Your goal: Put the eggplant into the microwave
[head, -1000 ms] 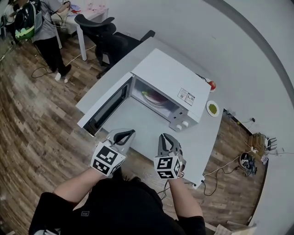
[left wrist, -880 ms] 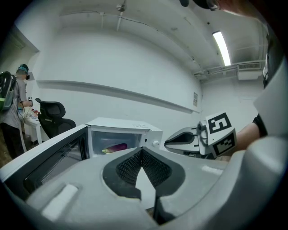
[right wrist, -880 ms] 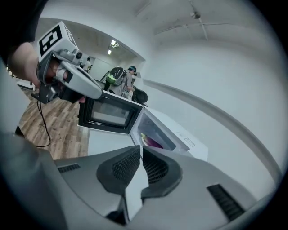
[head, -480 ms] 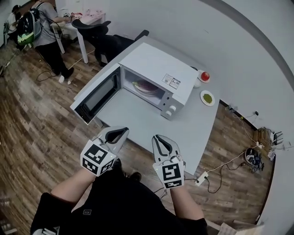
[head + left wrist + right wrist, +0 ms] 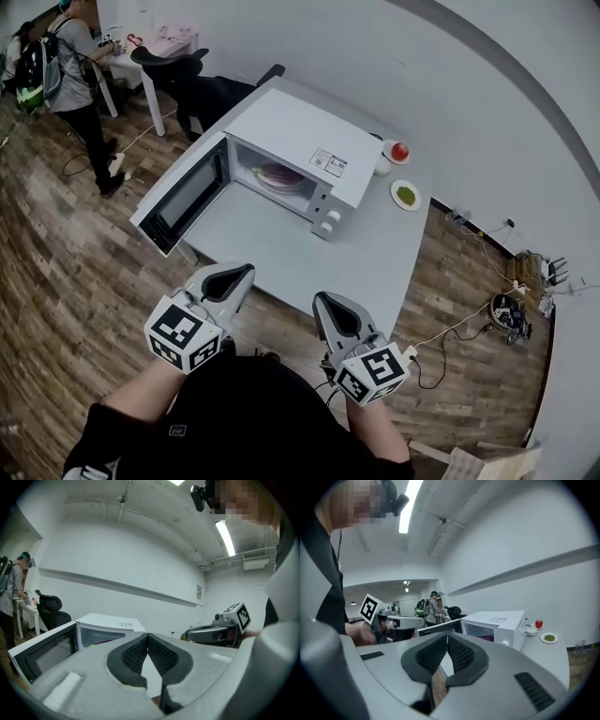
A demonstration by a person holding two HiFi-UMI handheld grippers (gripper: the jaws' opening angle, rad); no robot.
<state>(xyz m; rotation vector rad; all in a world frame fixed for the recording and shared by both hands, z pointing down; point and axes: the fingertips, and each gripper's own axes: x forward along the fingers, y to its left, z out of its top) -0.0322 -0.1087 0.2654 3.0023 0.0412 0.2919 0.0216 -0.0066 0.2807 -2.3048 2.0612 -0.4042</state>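
The white microwave (image 5: 302,139) stands on the grey table (image 5: 375,262) with its door (image 5: 178,199) swung open to the left. Inside, the purple eggplant (image 5: 278,174) lies on a plate; it shows as a purple patch (image 5: 486,638) in the right gripper view. My left gripper (image 5: 246,270) and right gripper (image 5: 322,299) hang in front of the table's near edge, well short of the microwave. Both are shut, tips touching, with nothing between them. The left gripper view shows the microwave (image 5: 108,620) ahead and the right gripper (image 5: 211,632) beside it.
Behind the microwave sit a red tomato (image 5: 400,151) on a small dish, a white cup (image 5: 382,166) and a plate of something green (image 5: 406,195). A black office chair (image 5: 202,89) and a person with a backpack (image 5: 54,66) are at the far left. Cables (image 5: 506,314) lie on the floor at right.
Both grippers have drawn back from the table toward the body and spread a little apart. The microwave now sits farther off in the head view. The jaws stayed shut.
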